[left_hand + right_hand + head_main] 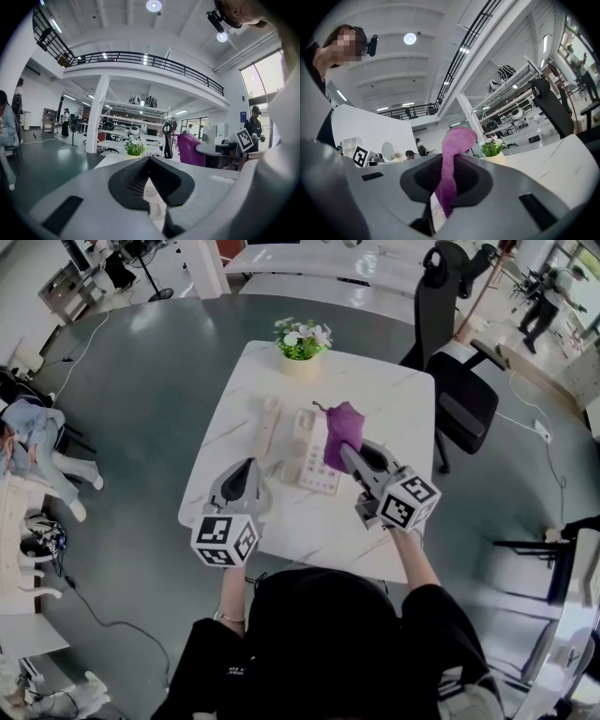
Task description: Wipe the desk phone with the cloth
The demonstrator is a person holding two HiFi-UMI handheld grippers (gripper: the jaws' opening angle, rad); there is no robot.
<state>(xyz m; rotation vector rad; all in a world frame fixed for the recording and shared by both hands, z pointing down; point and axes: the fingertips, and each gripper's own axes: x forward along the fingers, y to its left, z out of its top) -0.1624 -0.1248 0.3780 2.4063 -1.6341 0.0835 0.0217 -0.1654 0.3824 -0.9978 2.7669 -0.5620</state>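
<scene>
— Where is the cloth?
— The purple cloth (pixel 341 432) is pinched in the right gripper (pixel 351 454). The jaws are clamped on its lower part, and the rest stands up in a fold above the jaw tips.
— And where is that in relation to the phone?
— Over the right side of the desk phone (pixel 309 457), which sits near the middle of the white marbled table (pixel 398 399). The head view does not show whether the cloth actually touches the phone.
— What about the other tool?
— The left gripper (pixel 249 468) has its jaws closed tip to tip, with nothing held between them. It is near the phone's front left corner, pointing towards it.
— Is the handset on the cradle?
— No. The handset (pixel 269 423) lies on the table just left of the base, roughly parallel to it.
— Anything else around?
— A small potted plant (pixel 302 339) stands at the table's far edge. A black office chair (pixel 450 381) stands beside the far right corner.
</scene>
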